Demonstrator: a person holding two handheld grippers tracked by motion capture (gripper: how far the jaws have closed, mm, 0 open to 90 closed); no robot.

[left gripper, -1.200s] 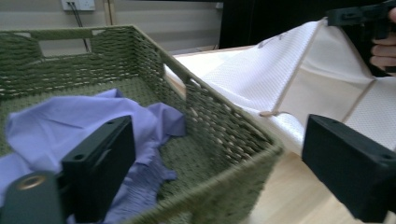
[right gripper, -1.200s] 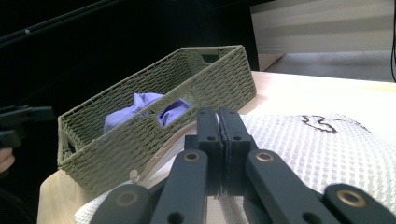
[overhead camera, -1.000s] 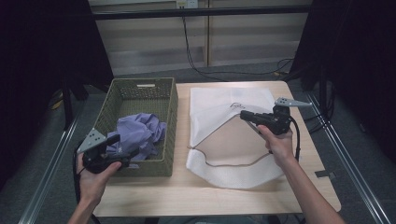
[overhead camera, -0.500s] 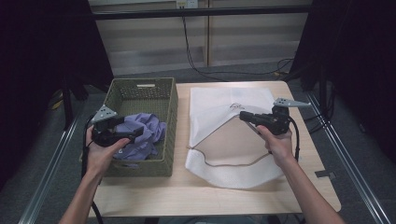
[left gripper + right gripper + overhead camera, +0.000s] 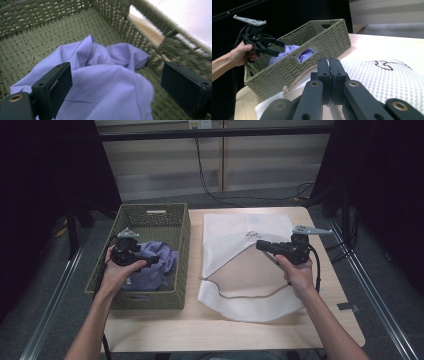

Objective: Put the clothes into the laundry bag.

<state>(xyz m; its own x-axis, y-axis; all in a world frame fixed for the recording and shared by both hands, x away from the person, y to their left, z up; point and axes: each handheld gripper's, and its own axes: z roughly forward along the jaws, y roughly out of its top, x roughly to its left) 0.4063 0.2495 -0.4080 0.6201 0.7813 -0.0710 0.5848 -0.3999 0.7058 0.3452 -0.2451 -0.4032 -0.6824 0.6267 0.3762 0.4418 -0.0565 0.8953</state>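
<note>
A green woven basket (image 5: pixel 145 299) at the table's left holds a crumpled purple cloth (image 5: pixel 155 270). My left gripper (image 5: pixel 151 260) hangs open just above that cloth (image 5: pixel 100 100), jaws wide apart with nothing pinched (image 5: pixel 117 86). A white mesh laundry bag (image 5: pixel 235 227) lies on the table to the right of the basket. My right gripper (image 5: pixel 259 245) is shut on the bag's top edge and holds it lifted, so the mouth gapes toward the basket. In the right gripper view its jaws (image 5: pixel 328 61) are pressed together over the bag (image 5: pixel 387 82), with the left gripper (image 5: pixel 280 48) over the basket (image 5: pixel 322 40).
The wooden table (image 5: pixel 330 310) has bare surface in front of and right of the bag. A beige drawstring (image 5: pixel 240 295) runs along the bag's mouth. Metal rails (image 5: pixel 380 305) flank the table, and cables trail on the floor behind it.
My left hand has moved from the basket's near-left corner forward and to the right, and now stands over the purple cloth. The right gripper and the bag have stayed still.
</note>
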